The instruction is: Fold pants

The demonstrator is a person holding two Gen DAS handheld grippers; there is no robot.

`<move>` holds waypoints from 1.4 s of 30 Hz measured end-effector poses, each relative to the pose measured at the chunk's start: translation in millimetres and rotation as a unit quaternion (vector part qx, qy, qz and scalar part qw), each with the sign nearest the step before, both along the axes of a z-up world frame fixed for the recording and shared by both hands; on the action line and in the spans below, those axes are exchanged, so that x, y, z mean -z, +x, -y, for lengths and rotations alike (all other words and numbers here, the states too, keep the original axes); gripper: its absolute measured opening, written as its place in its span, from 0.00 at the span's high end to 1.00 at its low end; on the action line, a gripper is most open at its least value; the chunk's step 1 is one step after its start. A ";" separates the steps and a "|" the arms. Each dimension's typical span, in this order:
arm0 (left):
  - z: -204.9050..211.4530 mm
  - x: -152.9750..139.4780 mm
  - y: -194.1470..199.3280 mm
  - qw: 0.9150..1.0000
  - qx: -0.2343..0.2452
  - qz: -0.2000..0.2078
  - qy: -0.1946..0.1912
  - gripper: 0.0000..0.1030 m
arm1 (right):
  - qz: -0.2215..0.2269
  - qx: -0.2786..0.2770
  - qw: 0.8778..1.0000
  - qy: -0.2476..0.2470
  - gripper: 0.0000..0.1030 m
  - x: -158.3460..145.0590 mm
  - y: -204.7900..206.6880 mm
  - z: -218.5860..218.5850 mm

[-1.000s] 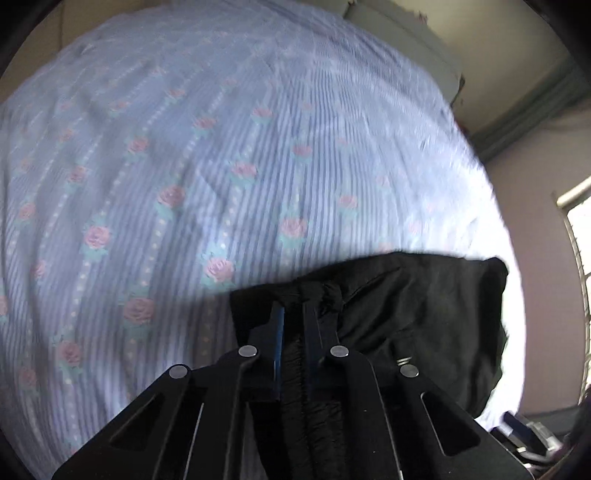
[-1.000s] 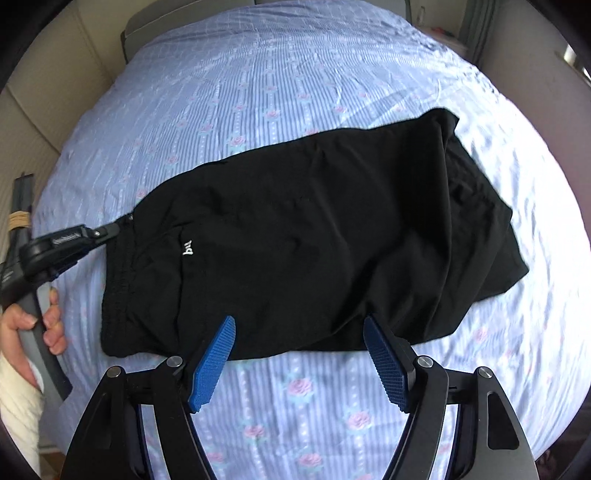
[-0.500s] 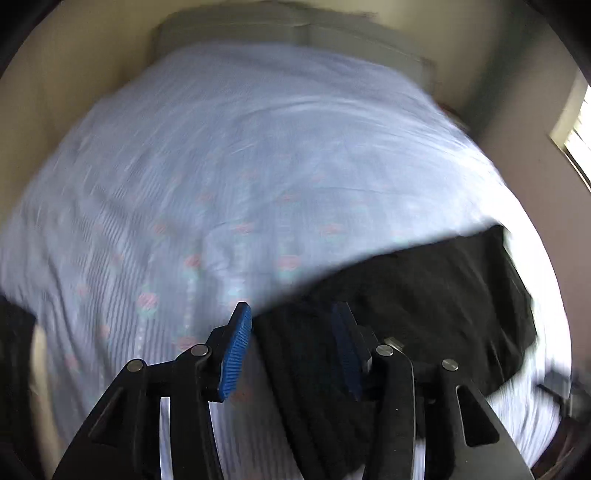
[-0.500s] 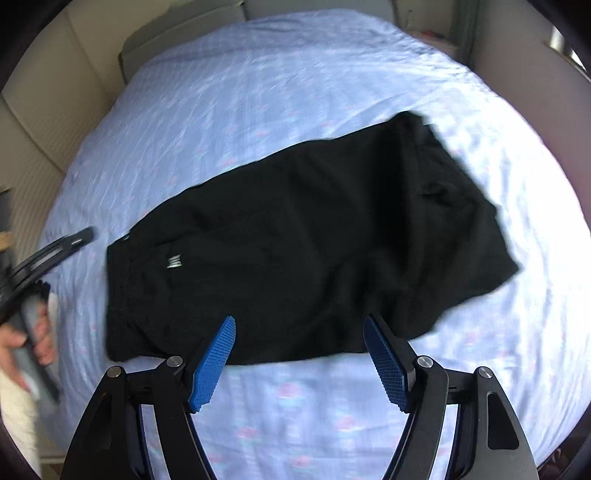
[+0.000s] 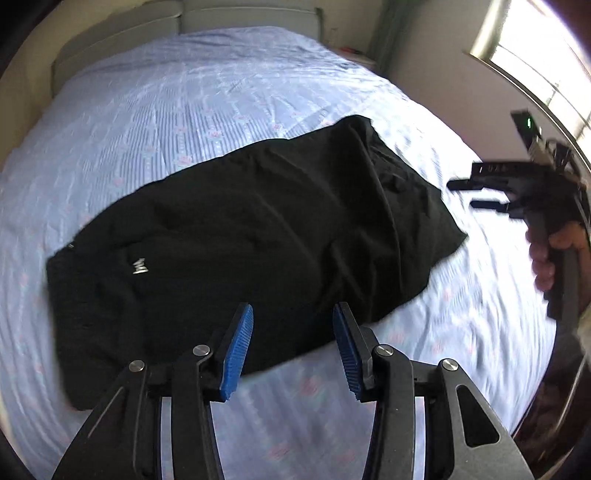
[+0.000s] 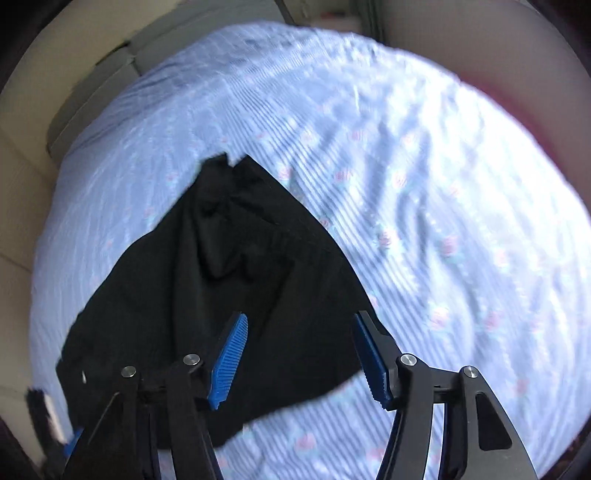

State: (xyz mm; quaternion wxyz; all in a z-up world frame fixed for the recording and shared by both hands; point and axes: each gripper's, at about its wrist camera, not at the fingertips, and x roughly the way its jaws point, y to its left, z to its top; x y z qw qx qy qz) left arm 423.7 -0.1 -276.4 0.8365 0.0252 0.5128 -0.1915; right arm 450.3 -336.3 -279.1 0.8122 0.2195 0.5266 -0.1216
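Observation:
Black pants point(image 5: 240, 236) lie folded flat on the bed, with a small white logo point(image 5: 139, 266) near the waistband end at the left; they also show in the right wrist view point(image 6: 229, 295). My left gripper point(image 5: 291, 339) is open and empty, held above the pants' near edge. My right gripper point(image 6: 299, 354) is open and empty above the pants' leg end. The right gripper also shows at the right of the left wrist view point(image 5: 480, 192), held in a hand beyond the leg end. The left gripper's tip point(image 6: 44, 417) shows blurred at the lower left of the right wrist view.
The bed point(image 5: 221, 92) has a light blue striped sheet with pink roses. A headboard point(image 5: 177, 18) stands at the far end. A bright window point(image 5: 535, 66) is on the right wall. Beige wall panels point(image 6: 22, 184) run along the left.
My left gripper let go of the waistband, opened and pulled back and up. My right gripper swung right toward the leg end. The pants stayed flat.

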 end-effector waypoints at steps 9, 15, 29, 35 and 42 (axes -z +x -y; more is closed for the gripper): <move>19.9 -6.9 20.4 1.000 -0.022 0.001 0.007 0.54 | -0.050 0.035 0.998 0.014 0.67 62.4 48.7 14.9; 13.6 -3.6 15.5 0.999 -0.033 -0.022 -0.002 0.54 | -0.018 0.009 0.999 -0.042 0.94 35.7 36.7 0.8; 17.9 -2.1 23.5 0.999 -0.038 -0.016 0.020 0.48 | -0.028 0.067 0.997 0.012 0.82 50.7 -1.1 30.9; -1.4 -10.7 27.3 0.999 -0.036 0.005 0.024 0.43 | 0.019 0.040 0.991 -0.126 0.34 -16.9 -15.5 12.8; -51.4 -26.2 72.9 0.994 -0.038 0.064 0.081 0.42 | 0.057 -0.057 0.990 -0.114 0.33 -62.6 27.7 -36.0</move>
